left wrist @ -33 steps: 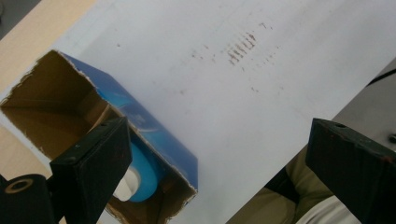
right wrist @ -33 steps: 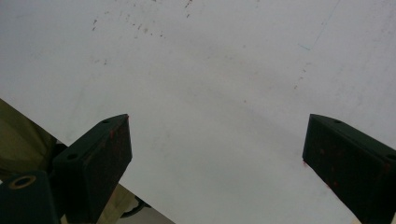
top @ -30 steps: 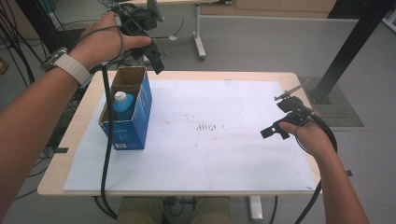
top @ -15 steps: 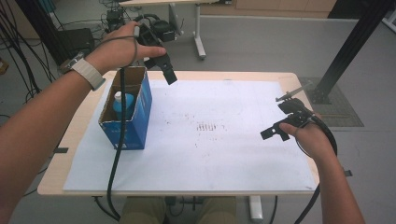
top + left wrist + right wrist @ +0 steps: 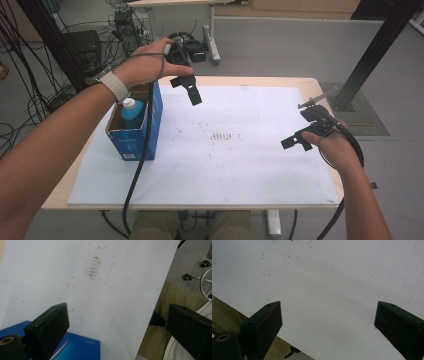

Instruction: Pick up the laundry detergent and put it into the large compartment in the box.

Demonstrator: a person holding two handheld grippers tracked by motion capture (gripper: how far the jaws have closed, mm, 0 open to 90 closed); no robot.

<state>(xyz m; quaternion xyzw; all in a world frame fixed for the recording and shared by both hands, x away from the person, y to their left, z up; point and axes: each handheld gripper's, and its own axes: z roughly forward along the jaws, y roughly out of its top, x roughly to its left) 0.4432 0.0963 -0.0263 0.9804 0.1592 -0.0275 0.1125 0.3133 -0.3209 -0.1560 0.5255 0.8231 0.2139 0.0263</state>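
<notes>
White sheeting covers the wooden table (image 5: 320, 86), with grey floor and cables beyond. Over on the left, the blue box (image 5: 135, 142) stands open-topped near the table's left edge, and a blue bottle with a white cap (image 5: 131, 112) sits upright inside it. The left gripper (image 5: 189, 90) has swung away from above the box since a second ago and now hangs over the sheet just right of the box's far corner. Its jaws have just been opening; they stand wide with nothing between them. The bottle looks delivered, so I'd call this a retreat after the drop. The bottle itself looks smooth, plastic and intact. Moving right past a faint brown smudge (image 5: 222, 136), the right gripper (image 5: 300, 141) hasn't budged, hovering low over the sheet, jaws spread wide and empty.
</notes>
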